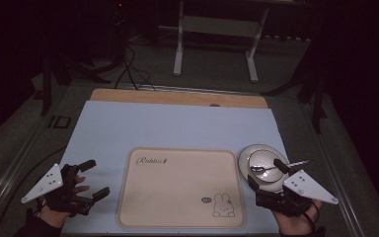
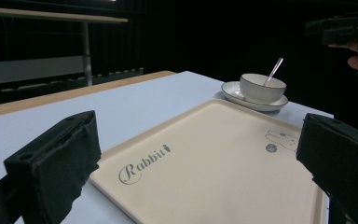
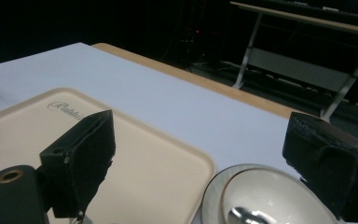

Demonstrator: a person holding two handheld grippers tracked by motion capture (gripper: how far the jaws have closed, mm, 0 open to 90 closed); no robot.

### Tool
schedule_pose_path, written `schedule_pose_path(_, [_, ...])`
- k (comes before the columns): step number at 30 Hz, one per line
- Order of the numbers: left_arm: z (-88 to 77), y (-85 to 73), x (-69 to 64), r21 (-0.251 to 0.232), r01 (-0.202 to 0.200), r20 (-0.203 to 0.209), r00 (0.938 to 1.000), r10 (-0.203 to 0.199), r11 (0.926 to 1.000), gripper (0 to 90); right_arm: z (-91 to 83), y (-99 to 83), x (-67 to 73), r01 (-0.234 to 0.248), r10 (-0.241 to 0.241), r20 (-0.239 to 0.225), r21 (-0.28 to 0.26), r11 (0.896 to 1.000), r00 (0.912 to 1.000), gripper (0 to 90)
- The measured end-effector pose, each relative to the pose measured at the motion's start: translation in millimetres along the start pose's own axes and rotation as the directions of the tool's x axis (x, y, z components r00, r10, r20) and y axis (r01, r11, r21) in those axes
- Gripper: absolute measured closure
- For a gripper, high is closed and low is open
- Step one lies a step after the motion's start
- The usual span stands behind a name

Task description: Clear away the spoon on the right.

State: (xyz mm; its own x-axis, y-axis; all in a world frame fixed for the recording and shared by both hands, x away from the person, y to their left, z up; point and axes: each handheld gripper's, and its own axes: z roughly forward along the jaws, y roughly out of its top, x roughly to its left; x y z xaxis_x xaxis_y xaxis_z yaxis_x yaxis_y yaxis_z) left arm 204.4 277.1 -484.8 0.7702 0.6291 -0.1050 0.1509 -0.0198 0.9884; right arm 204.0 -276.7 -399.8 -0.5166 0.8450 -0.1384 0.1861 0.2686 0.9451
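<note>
Closest to the person, at the bottom of the high view, two hands each hold black tongs. The left gripper point(image 1: 94, 178) sits at the left edge of the pale blue table mat point(image 1: 177, 126). Its jaws stand wide apart with nothing between them. The right gripper point(image 1: 266, 172) is at the right side, and its jaws are wide apart too. They hang just over the near edge of the small round white bowl point(image 1: 264, 163) without squeezing it.

The bowl sits on a round white saucer with a dark rim point(image 1: 244, 157). A shiny metal spoon point(image 1: 275, 167) rests in the bowl, with its handle sticking out to the right.

Between the two grippers lies a flat cream tray with a rabbit drawing point(image 1: 177, 190). The saucer is just beside the tray's right edge.

Farther back, a strip of brown wooden tabletop point(image 1: 177, 98) shows past the mat. Beyond it stands a white metal table frame point(image 1: 214, 42) on the grey floor.
</note>
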Motion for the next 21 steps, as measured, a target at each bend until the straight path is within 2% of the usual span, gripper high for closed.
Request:
schedule_pose_path(3, [-0.4, 0.2, -0.3, -0.001, 0.0, 0.0, 1.0, 0.0, 1.0, 0.0, -2.9, 9.0, -8.8, -0.007, 0.007, -0.002, -0.034, 0.999, 1.0, 9.1])
schedule_pose_path(7, [-0.4, 0.3, -0.4, -0.003, 0.001, -0.001, 1.0, -0.001, 1.0, 0.0, -4.4, 16.9, -17.7, -0.012, 0.012, 0.005, -0.045, 0.999, 0.9999, 9.2])
schedule_pose_path(10, [-0.2, 0.1, -0.2, 0.0, -0.001, 0.0, 1.0, 0.001, 1.0, 0.0, -5.4, 20.9, -23.3, -0.01, 0.011, 0.017, -0.047, 0.999, 0.9998, 9.2])
schedule_pose_path(21, [0.6, 0.0, -0.5, -0.001, 0.002, 0.004, 1.0, -0.002, 1.0, 0.0, -9.1, 36.5, -58.7, -0.046, 0.05, 0.08, -0.042, 0.998, 0.9956, 10.4])
